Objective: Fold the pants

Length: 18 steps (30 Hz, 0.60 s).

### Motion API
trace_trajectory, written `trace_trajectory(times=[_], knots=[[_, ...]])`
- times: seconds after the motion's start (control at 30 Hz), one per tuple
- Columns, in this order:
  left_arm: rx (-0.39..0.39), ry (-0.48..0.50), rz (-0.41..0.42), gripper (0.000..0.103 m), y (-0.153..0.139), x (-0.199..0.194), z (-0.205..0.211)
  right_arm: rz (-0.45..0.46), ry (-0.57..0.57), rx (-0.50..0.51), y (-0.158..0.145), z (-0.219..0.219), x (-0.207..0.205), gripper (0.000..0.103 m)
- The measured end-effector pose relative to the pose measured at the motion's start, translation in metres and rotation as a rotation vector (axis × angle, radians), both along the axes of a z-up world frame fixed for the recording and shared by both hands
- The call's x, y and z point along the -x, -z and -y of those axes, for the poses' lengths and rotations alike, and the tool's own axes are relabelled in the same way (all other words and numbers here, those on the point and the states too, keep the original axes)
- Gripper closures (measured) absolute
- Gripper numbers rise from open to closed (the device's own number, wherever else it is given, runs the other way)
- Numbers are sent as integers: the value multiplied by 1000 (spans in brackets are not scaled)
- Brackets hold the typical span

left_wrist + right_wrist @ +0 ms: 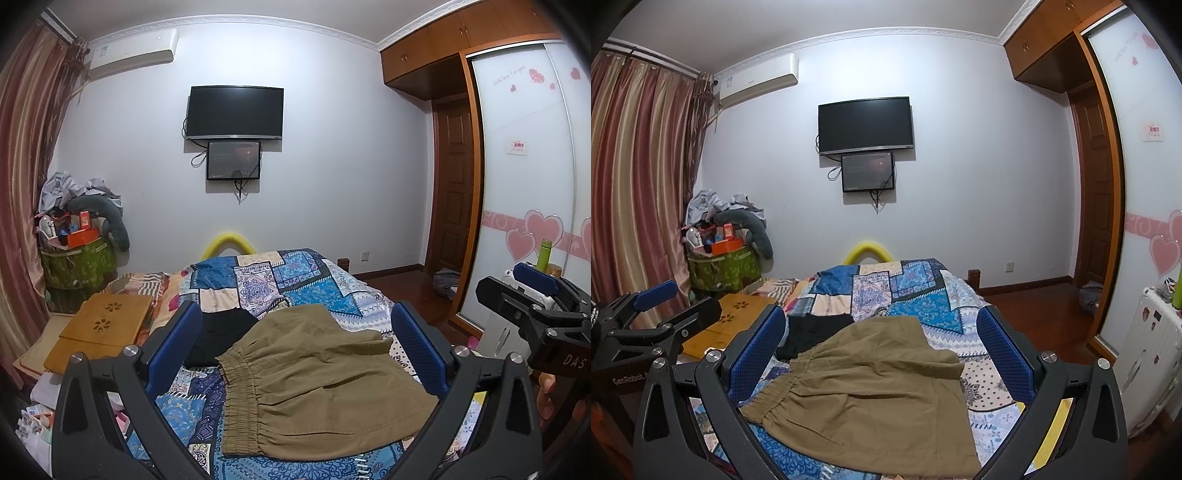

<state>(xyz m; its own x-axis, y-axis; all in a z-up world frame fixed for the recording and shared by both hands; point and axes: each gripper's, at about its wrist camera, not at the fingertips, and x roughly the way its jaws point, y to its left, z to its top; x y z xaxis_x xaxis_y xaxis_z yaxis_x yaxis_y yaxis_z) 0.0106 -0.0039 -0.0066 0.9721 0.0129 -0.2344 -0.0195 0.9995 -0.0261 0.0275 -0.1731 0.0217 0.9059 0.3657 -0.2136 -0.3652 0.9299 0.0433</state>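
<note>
Olive-brown pants [314, 384] with a gathered elastic waistband lie spread on the patchwork bed cover [280, 273], waistband to the left. They also show in the right wrist view [871, 391]. My left gripper [295, 354] is open and empty, held above the pants with a blue pad on each side. My right gripper [881, 358] is open and empty above the pants too; it also shows at the right edge of the left wrist view [535, 295]. The left gripper shows at the left edge of the right wrist view [657, 306].
A black garment [218, 336] lies on the bed just beyond the pants. A wooden lap desk [99, 328] sits at the bed's left. A cluttered green basket [77, 262] stands by the curtain. A wardrobe [524, 184] and white suitcase [1145, 350] stand to the right.
</note>
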Motion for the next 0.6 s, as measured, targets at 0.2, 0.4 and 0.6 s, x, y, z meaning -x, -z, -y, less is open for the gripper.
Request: trace_trajectory(times=[0.2,0.4,0.6], knots=[[1,-3,2,0,0,0,-1,0,0,0,0,0,0,0],[0,-6,-2,0,1,-1,-1,-1,-2,0,0,0,1,0],[4,-8,-17,0,4,-9,-3,-7,-2,5,3,-1,-1,0]])
